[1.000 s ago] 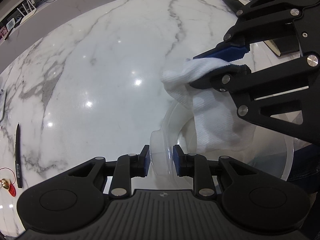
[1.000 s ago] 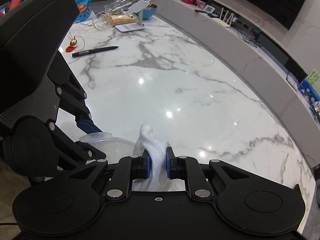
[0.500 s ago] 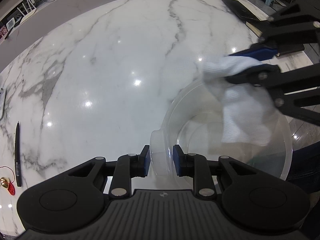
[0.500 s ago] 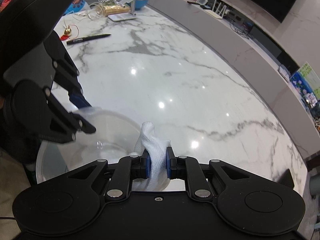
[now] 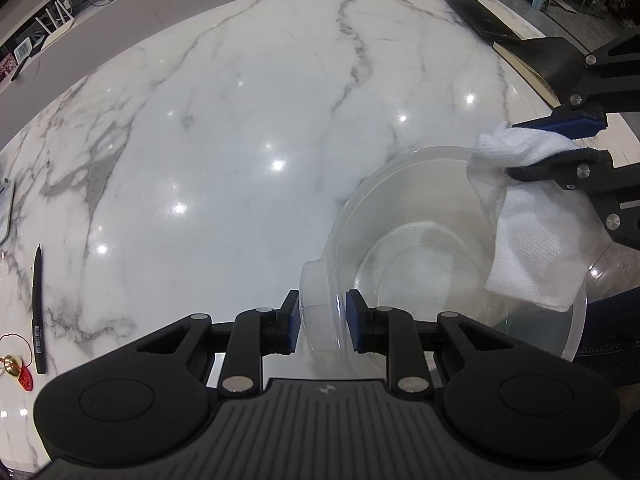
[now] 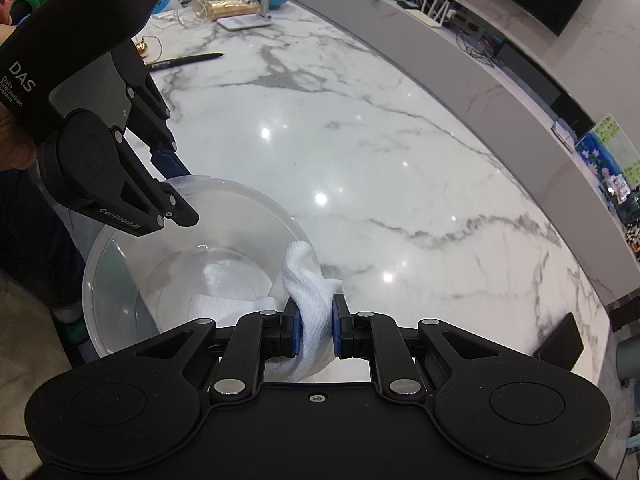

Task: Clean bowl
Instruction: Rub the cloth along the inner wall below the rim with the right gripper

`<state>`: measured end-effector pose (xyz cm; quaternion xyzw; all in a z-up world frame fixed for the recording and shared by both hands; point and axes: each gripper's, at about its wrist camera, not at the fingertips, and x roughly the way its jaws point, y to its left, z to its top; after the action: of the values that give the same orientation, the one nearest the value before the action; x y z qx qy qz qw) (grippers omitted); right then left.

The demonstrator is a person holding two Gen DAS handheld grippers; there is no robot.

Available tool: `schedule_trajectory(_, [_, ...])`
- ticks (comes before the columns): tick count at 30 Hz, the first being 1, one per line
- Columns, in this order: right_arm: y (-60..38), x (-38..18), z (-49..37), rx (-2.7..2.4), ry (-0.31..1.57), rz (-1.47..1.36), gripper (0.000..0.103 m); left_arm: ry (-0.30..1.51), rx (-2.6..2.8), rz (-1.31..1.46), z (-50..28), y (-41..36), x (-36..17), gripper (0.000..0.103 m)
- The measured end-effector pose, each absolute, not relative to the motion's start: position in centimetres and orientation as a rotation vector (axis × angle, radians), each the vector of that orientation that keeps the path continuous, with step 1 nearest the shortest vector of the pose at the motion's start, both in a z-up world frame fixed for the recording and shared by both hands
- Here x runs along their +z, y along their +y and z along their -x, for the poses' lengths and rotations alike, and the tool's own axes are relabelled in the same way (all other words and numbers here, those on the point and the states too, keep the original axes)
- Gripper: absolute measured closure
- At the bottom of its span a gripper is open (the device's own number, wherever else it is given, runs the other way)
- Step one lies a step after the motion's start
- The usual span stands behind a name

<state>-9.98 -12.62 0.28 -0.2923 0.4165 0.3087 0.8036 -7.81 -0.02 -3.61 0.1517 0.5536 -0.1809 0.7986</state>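
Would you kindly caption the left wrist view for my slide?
Left tongs grip the clear bowl's rim while right tongs hold a white cloth inside.

Broad glossy white marble tabletop (image 5: 248, 128) lies open ahead of clear round plastic bowl (image 5: 404, 216); obstacles only at margins: slim black pen (image 5: 38, 308) and red-gold trinket (image 5: 16, 368) far left, flat black slab (image 5: 478, 18) far right corner.

White marble table (image 5: 240, 128), black pen (image 5: 38, 308) (left edge), black phone (image 5: 478, 16) far corner
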Motion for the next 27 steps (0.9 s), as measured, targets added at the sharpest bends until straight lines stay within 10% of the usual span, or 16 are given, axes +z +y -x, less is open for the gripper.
schedule_trajectory(27, [-10.0, -1.1, 4.7, 0.6, 0.824, 0.613, 0.091, 1.182, -0.357, -0.271, 6.3, -0.3, -3.9, 0.076])
